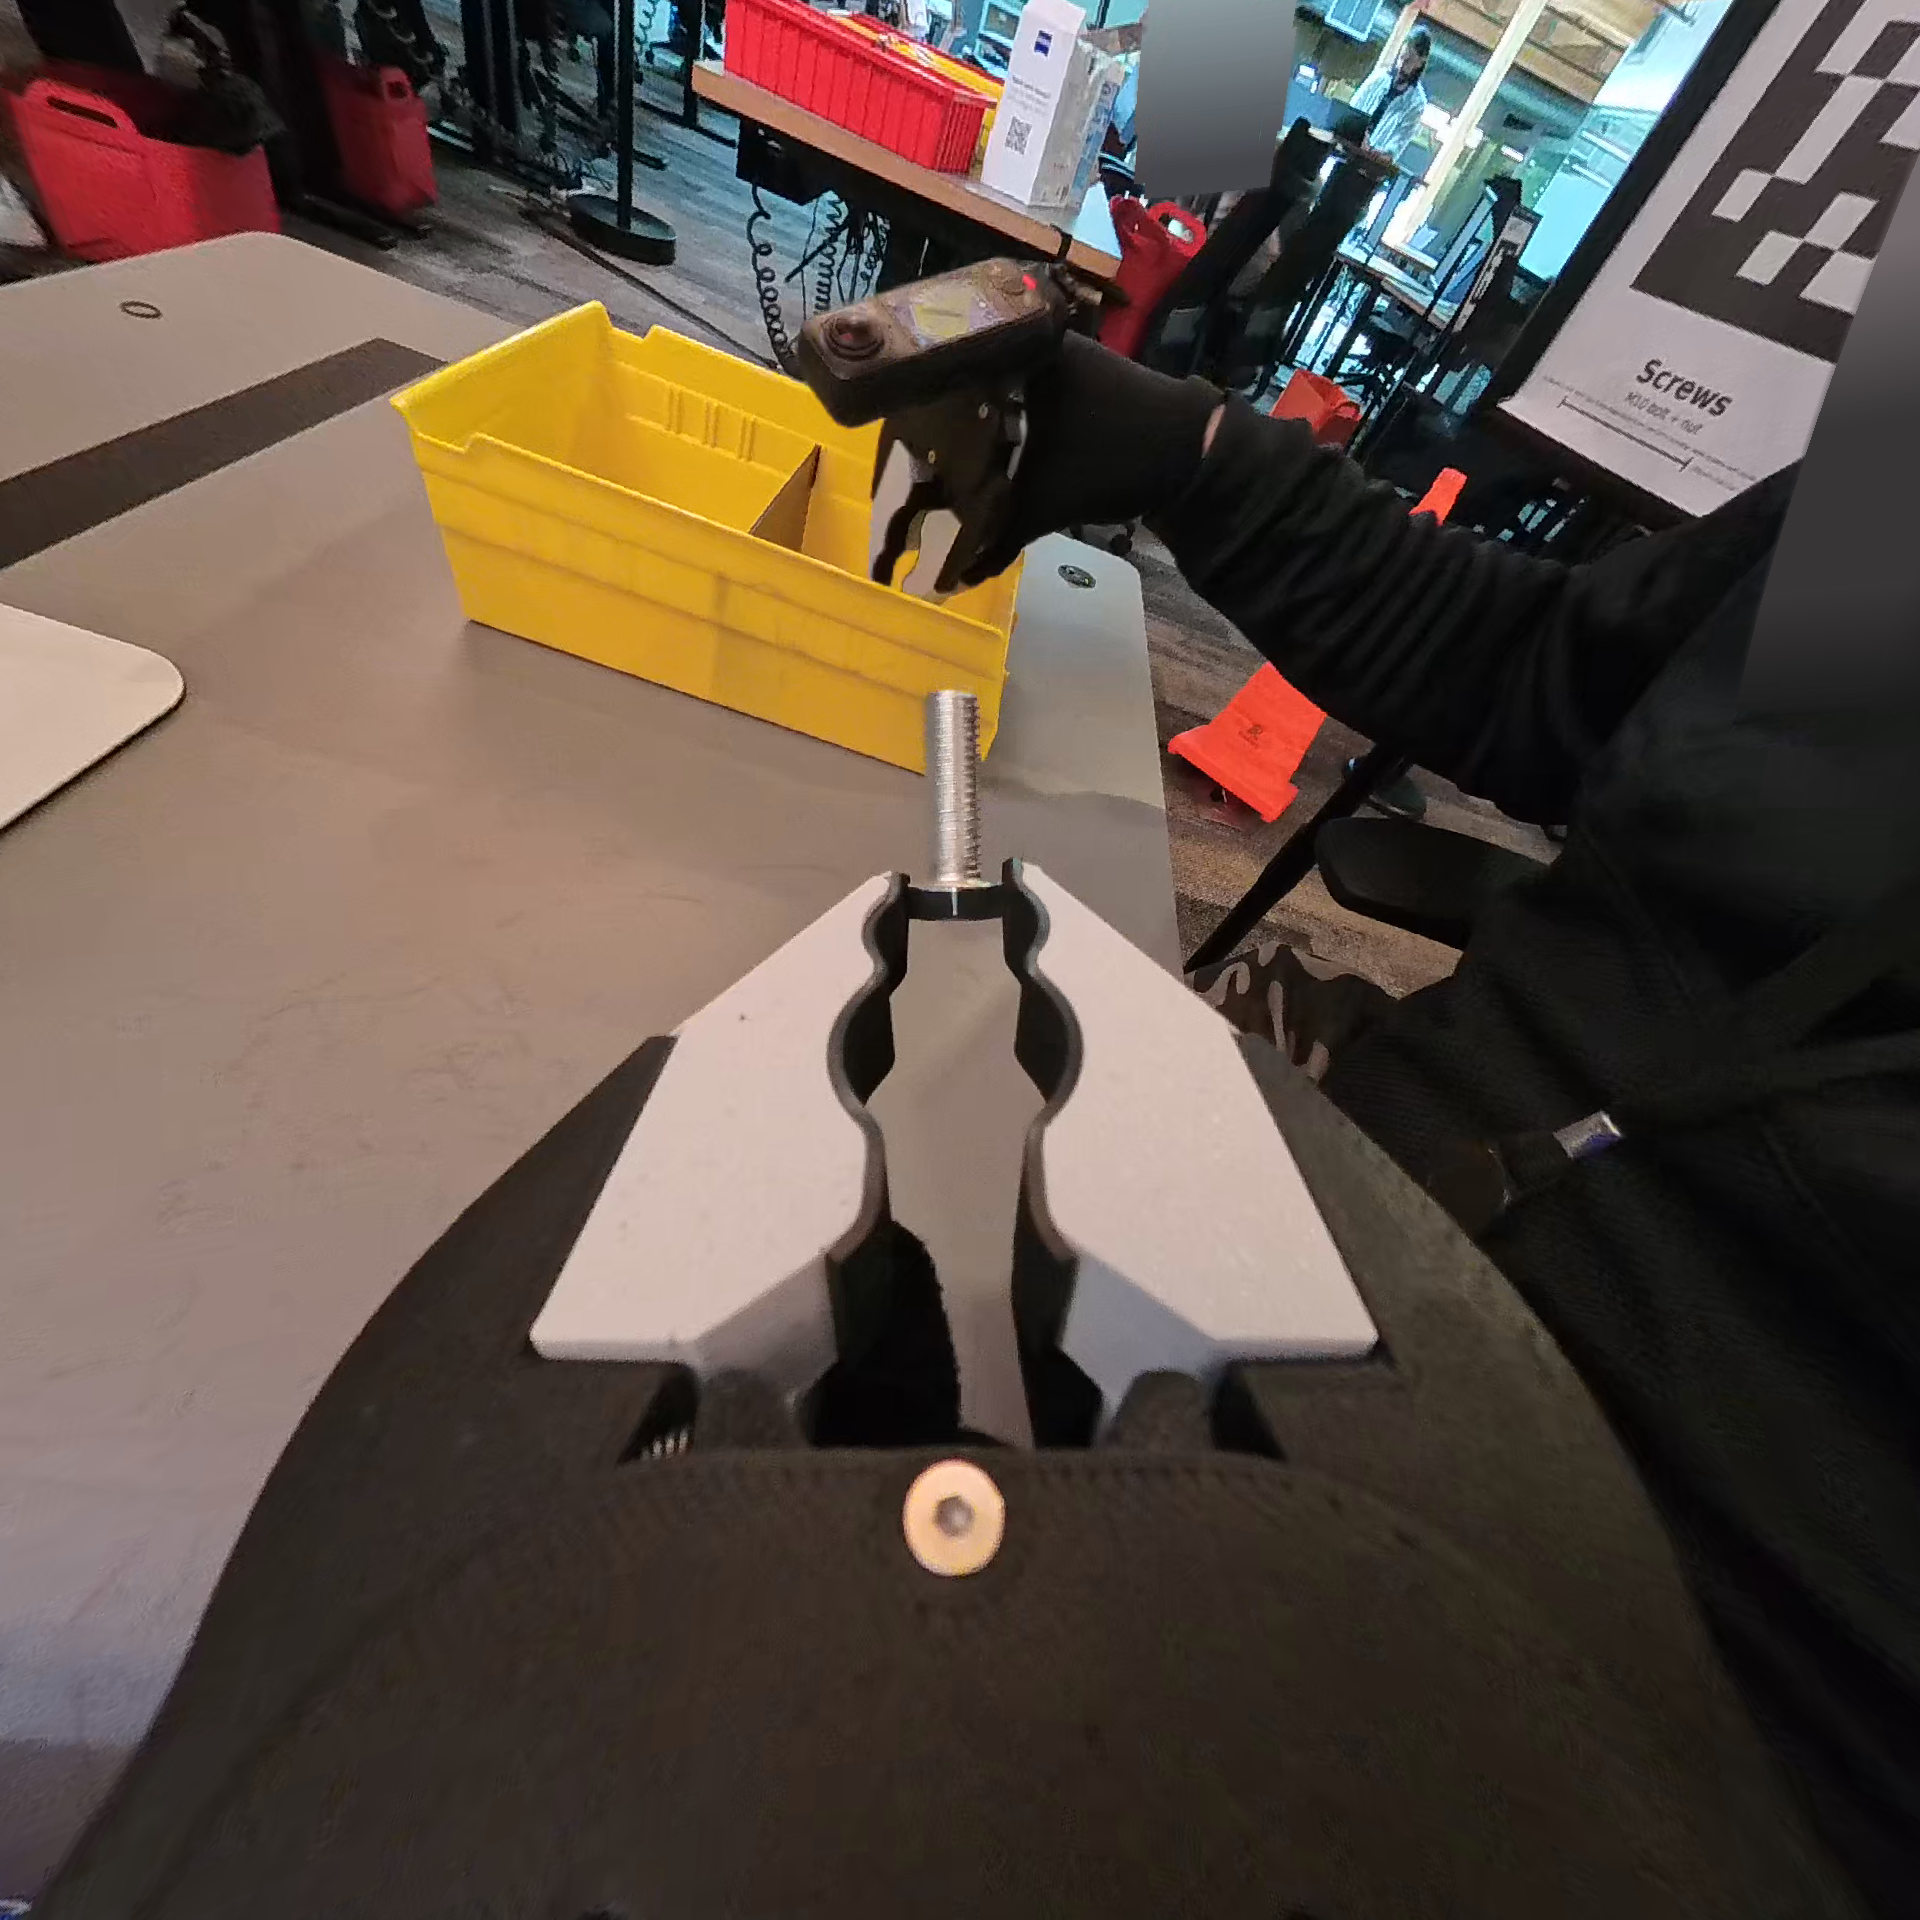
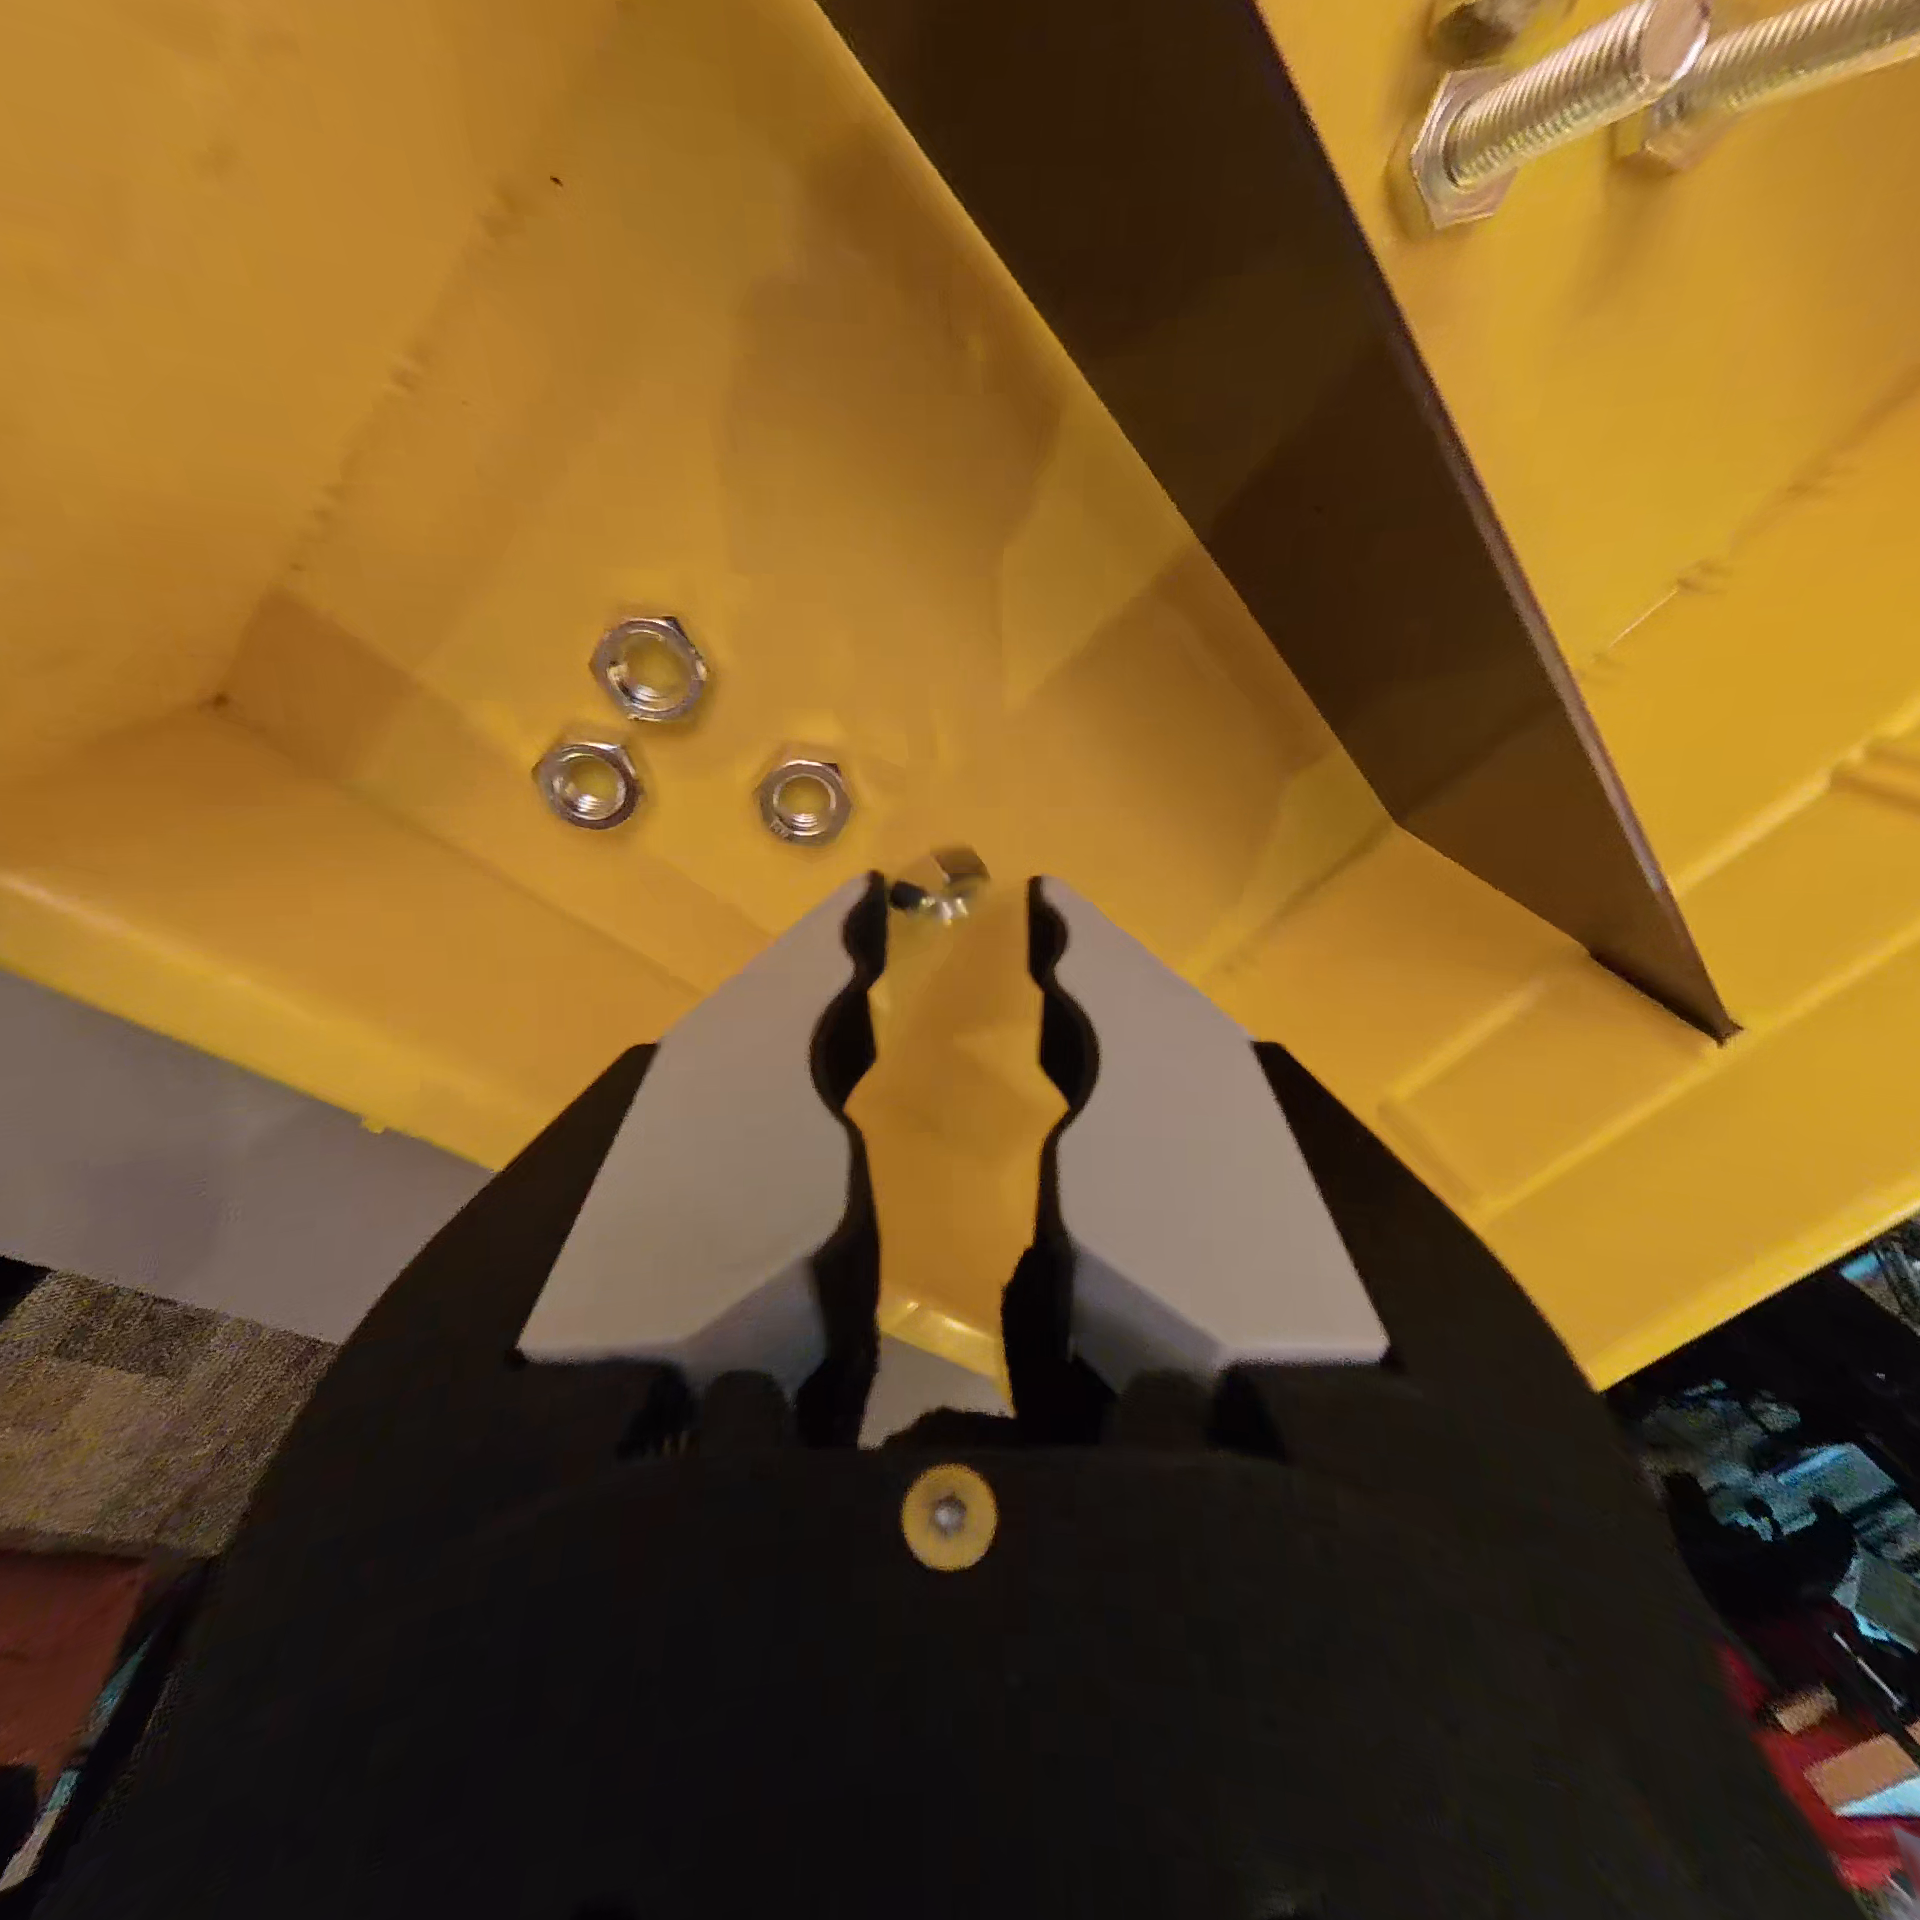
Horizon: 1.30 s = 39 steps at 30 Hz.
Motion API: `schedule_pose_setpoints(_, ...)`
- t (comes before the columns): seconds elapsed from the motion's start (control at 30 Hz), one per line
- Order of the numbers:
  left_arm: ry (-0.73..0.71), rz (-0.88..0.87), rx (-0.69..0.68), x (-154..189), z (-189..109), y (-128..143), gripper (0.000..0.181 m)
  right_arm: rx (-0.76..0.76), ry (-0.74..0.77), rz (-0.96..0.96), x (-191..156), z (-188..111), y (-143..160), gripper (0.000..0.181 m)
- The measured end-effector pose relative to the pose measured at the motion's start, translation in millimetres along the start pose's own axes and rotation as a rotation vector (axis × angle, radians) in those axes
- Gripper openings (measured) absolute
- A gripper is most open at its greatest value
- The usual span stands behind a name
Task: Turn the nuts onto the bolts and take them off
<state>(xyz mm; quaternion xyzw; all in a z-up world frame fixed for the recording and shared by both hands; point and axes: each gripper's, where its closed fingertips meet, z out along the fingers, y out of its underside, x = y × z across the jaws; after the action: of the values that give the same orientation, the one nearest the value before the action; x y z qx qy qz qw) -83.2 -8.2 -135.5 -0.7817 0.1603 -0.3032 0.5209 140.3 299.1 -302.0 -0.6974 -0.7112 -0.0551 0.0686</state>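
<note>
My left gripper (image 1: pixel 956 894) is shut on the head of a silver bolt (image 1: pixel 954 779), whose threaded shaft sticks out past the fingertips above the grey table. My right gripper (image 2: pixel 956 904) is open, pointing down into a yellow bin (image 2: pixel 312 364). A small silver nut (image 2: pixel 943 881) sits just at its fingertips, slightly blurred, with a gap to the right finger. Three more loose nuts (image 2: pixel 651 667) lie on the bin floor to the left. In the left wrist view the right gripper (image 1: pixel 925 551) hangs over the bin (image 1: pixel 623 540), held by a gloved hand.
A brown divider (image 2: pixel 1299 468) splits the bin; bolts with nuts on them (image 2: pixel 1538 104) lie in the other compartment. The bin stands near the table's right edge (image 1: pixel 1143 727). A white pad (image 1: pixel 62 696) lies at the left. An orange cone (image 1: pixel 1247 738) is on the floor. Left tips to right tips: about 40 centimeters.
</note>
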Motion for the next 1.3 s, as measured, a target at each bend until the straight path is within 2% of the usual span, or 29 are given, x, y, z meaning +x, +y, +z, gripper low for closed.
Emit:
schedule_pose_setpoints(0.07, -0.009, 0.003, 0.000, -1, 1, 1, 0.016, -0.012, 0.015, 0.009, 4, 0, 2, 0.038)
schedule_pose_setpoints(0.13, -0.008, 0.007, 0.003, 1, 2, 0, 0.016, 0.016, 0.030, 0.018, 6, -10, -2, 0.038)
schedule_pose_setpoints(0.23, -0.018, 0.028, 0.032, 3, 3, -7, 0.016, 0.144, 0.070, 0.011, 1, -49, -26, 0.032)
schedule_pose_setpoints(0.37, -0.027, 0.060, 0.094, 8, 8, -17, 0.016, 0.585, -0.035, -0.133, -67, -137, -111, 0.029)
schedule_pose_setpoints(0.5, -0.037, 0.066, 0.124, 11, 13, -19, 0.016, 0.984, -0.341, -0.302, -176, -217, -180, 0.028)
schedule_pose_setpoints(0.6, -0.048, 0.061, 0.148, 13, 14, -21, 0.016, 1.116, -0.550, -0.317, -224, -242, -209, 0.030)
schedule_pose_setpoints(0.67, -0.048, 0.063, 0.148, 15, 16, -21, 0.016, 1.127, -0.680, -0.314, -247, -244, -220, 0.030)
schedule_pose_setpoints(0.73, -0.056, 0.068, 0.155, 15, 17, -22, 0.016, 1.149, -0.742, -0.303, -257, -245, -226, 0.031)
schedule_pose_setpoints(0.83, -0.057, 0.080, 0.147, 15, 19, -20, 0.016, 1.206, -0.850, -0.253, -264, -254, -231, 0.024)
schedule_pose_setpoints(0.93, -0.033, 0.080, 0.154, 20, 21, -19, 0.016, 1.211, -0.885, -0.223, -265, -252, -232, 0.008)
schedule_pose_setpoints(1.13, -0.025, 0.078, 0.216, 24, 19, -30, 0.016, 1.236, -0.863, -0.246, -259, -261, -228, 0.008)
schedule_pose_setpoints(1.23, -0.066, 0.083, 0.219, 18, 10, -37, 0.030, 1.270, -0.763, -0.222, -224, -274, -222, 0.007)
schedule_pose_setpoints(1.3, -0.098, 0.106, 0.214, 14, 1, -40, 0.021, 1.250, -0.645, -0.181, -179, -274, -213, 0.007)
